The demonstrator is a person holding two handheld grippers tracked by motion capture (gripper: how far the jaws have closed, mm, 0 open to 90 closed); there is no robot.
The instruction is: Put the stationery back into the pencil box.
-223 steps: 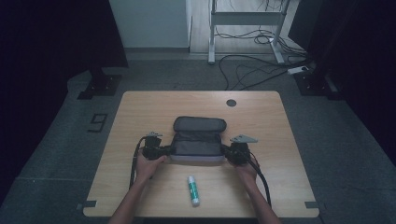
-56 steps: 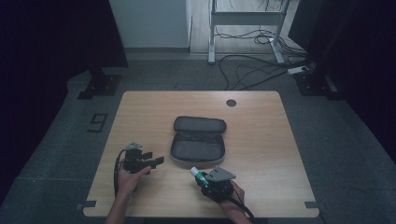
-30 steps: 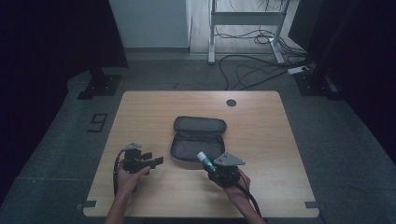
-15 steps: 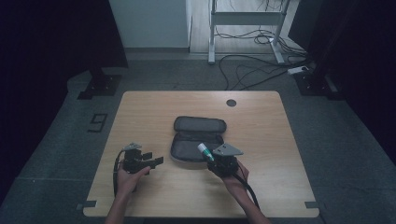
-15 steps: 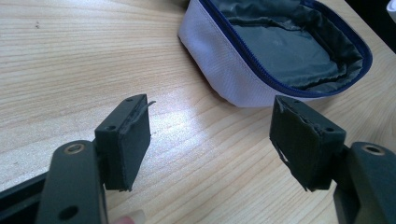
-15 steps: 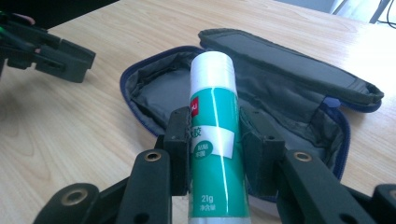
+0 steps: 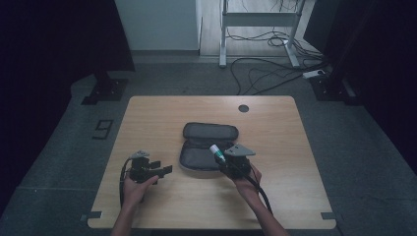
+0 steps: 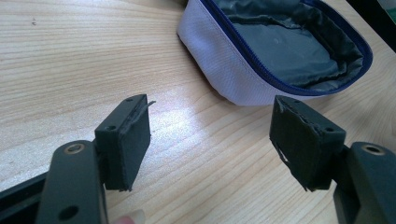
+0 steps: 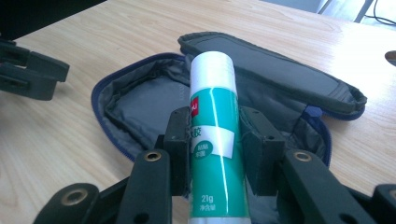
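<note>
One glue stick [image 9: 214, 135] sits between the two black jaws of the right gripper [image 9: 215, 142], and the pads squeeze its green and white sides. Its white cap points up toward 12 o'clock in the right gripper view. In the high view the glue stick [image 7: 217, 153] hangs over the near right edge of the open pouch [image 7: 201, 156], and the right gripper [image 7: 225, 161] is at about 4 o'clock from the pouch. The pouch lies open on the wooden table [image 7: 275, 132], with its grey inside showing and its lid folded back toward 12 o'clock. At about 8 o'clock from the pouch, the left gripper [image 7: 164, 169] rests in the other hand. Its jaws stand wide apart with nothing between them.
</note>
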